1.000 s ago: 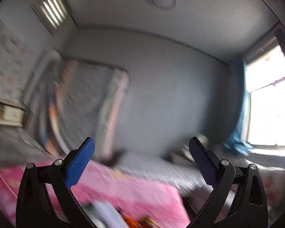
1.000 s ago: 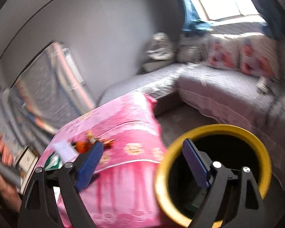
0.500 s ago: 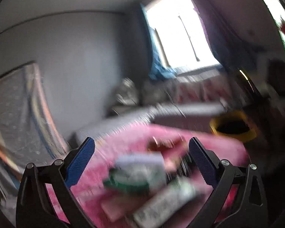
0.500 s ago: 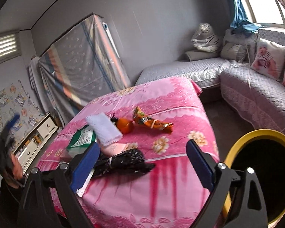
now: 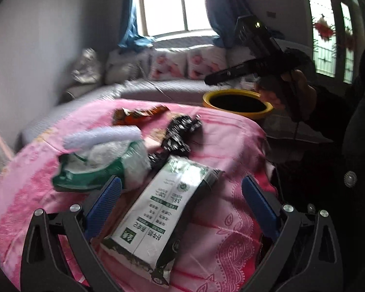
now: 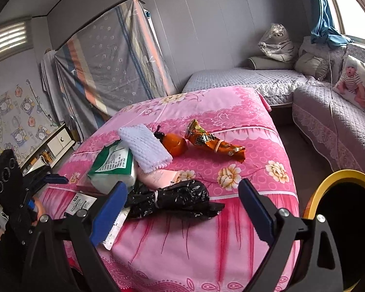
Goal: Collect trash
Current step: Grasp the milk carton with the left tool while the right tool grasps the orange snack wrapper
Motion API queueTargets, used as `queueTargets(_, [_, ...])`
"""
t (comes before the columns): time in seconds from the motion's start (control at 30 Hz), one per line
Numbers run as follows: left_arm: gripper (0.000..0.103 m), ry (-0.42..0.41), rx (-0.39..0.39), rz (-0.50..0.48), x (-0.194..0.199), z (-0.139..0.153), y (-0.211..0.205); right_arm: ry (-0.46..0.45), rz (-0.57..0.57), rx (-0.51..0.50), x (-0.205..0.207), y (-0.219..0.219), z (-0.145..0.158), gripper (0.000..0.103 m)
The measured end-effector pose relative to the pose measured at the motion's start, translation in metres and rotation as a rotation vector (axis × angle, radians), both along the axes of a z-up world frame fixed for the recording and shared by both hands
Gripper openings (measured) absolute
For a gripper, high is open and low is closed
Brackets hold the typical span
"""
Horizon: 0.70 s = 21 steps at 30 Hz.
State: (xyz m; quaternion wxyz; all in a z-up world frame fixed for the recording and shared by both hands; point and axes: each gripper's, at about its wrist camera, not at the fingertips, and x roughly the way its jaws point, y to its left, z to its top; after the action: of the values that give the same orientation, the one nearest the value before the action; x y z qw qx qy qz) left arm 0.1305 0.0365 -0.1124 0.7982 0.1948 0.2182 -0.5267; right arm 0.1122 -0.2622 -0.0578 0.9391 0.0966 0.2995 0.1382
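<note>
the left gripper (image 5: 180, 196) is wide open with nothing in it, right over the flat green and white pack (image 5: 158, 215) low in the middle, which looks light, thin and bendy, so pinch it across its narrow sides.

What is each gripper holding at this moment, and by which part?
Nothing. The left gripper is open above the white and green packet; the right gripper is open, hovering near the black bag.

Pink floral tablecloth (image 6: 243, 121); black bag (image 6: 172, 200); orange wrapper (image 6: 214, 143); yellow-rimmed bin (image 6: 328, 182).
</note>
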Motion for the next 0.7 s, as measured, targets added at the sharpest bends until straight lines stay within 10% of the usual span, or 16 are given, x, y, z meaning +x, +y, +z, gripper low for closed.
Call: queueTargets(0.7, [0.052,0.157,0.053,-0.012,0.042,-0.033,-0.011,-0.002,-0.005,-0.018,0.006,-0.01,-0.005,0.09])
